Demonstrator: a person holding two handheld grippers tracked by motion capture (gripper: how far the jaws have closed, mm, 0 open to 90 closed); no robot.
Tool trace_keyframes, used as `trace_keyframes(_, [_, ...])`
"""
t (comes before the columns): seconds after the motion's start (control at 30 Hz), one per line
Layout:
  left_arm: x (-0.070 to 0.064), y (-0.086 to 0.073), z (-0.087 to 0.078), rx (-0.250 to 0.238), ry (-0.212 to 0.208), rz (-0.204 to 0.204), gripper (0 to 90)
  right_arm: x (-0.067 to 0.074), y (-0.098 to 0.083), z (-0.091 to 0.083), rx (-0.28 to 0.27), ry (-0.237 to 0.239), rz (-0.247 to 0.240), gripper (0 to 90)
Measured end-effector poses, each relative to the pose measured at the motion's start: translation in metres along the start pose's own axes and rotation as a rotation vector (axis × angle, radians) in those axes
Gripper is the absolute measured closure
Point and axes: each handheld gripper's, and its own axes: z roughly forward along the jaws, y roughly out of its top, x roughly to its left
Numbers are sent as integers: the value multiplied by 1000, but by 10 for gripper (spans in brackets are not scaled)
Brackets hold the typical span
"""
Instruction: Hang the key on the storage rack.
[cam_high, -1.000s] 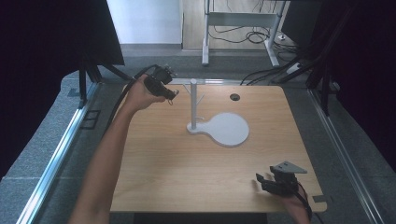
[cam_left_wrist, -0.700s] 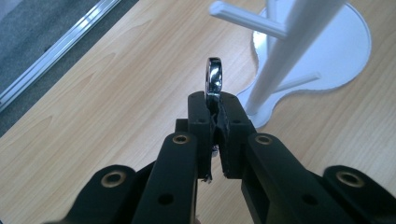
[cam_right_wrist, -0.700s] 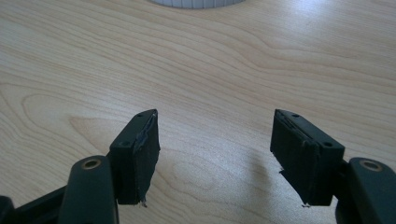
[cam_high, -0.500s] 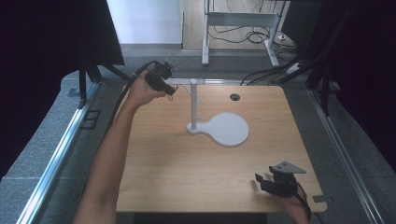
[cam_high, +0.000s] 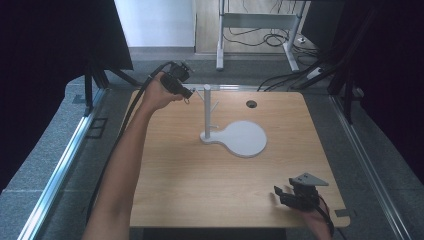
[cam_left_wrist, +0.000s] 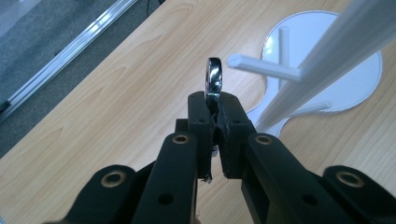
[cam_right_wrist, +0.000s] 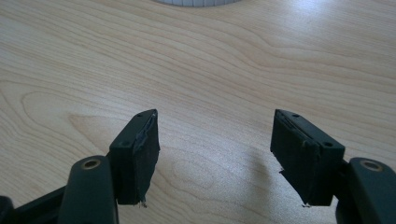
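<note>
The left gripper (cam_left_wrist: 215, 109) fingers pinch a shiny metal ring (cam_left_wrist: 214, 78) mid-frame, beside a white peg stand (cam_left_wrist: 327, 70). Lower right, the right gripper (cam_right_wrist: 215, 154) fingers gape over the smooth wooden counter (cam_right_wrist: 224, 60).

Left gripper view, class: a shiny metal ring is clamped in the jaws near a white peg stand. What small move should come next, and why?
Probably ease the left hand-held gripper forward and to its right so the metal ring slips over the nearest peg of the white stand. The ring is gripped upright, just short of that peg's tip.

Shiny metal ring (cam_left_wrist: 214, 78), perhaps keyring, near white peg stand (cam_left_wrist: 322, 60).
</note>
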Motion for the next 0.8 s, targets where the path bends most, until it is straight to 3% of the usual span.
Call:
trace_keyframes(0.2, [-3, 3, -2, -6, 10, 4, 856, 0, 0, 0, -3, 1, 4, 330])
trace_keyframes(0.3, [-4, 3, -1, -7, 8, 4, 856, -1, 1, -2, -12, 27, 12, 329])
trace_keyframes(0.8, [-9, 5, 0, -9, 37, 26, 856, -2, 0, 1, 2, 26, 12, 329])
